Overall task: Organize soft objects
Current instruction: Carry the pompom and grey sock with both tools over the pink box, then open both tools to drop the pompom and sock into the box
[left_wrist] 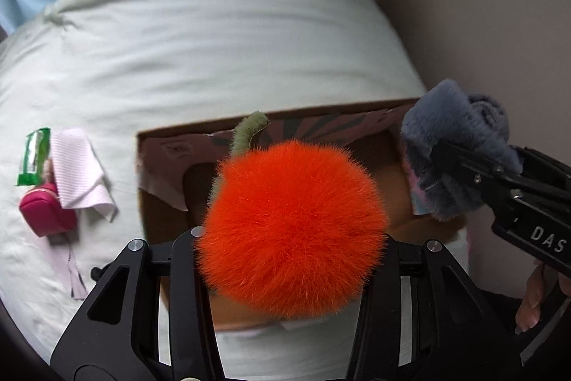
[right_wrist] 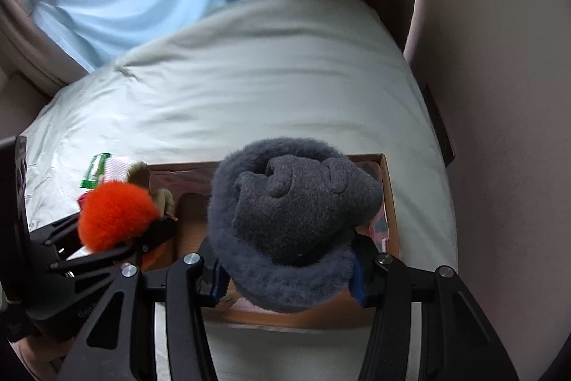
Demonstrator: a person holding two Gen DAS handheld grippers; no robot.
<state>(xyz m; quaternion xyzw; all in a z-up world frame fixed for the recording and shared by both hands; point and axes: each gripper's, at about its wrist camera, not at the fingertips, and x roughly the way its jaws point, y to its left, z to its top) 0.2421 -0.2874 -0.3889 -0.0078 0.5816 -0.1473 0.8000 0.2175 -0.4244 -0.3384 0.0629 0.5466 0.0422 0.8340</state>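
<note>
1. Left claw (left_wrist: 292, 238) was closed on a fluffy orange pom-pom toy with a green plush stem (left_wrist: 291, 224), its two black fingers pressed into the fur on either side. The toy hung directly above the near left part of the open brown cardboard box (left_wrist: 162, 224).

2. Right claw (right_wrist: 289, 270) was clamped on a rolled grey-blue fleece bundle (right_wrist: 289, 220), which bulged well beyond the fingers. The bundle hung over the middle and right of the box (right_wrist: 390, 202), whose far rim and right wall showed around it.

3. Governing relation: both soft items lay straight below-forward of their claws, with the box interior beneath each. The box's long axis ran left to right across both views, so the orange toy took the left end and the fleece bundle the right end. The two claws stood near one another but apart; in the left wrist view the right claw (left_wrist: 460, 163) and its bundle (left_wrist: 453, 145) sat at the box's right wall.

4. Judgement: each release appeared to need a plain lowering, not a sideways shift. The left load looked closer to the box floor, though height could not be told for certain.

5. Loose on the pale green bed sheet (left_wrist: 221, 52), left of the box: a green foil packet (left_wrist: 34, 156), a pink striped cloth (left_wrist: 80, 170), and a small magenta zip pouch (left_wrist: 46, 213).
</note>
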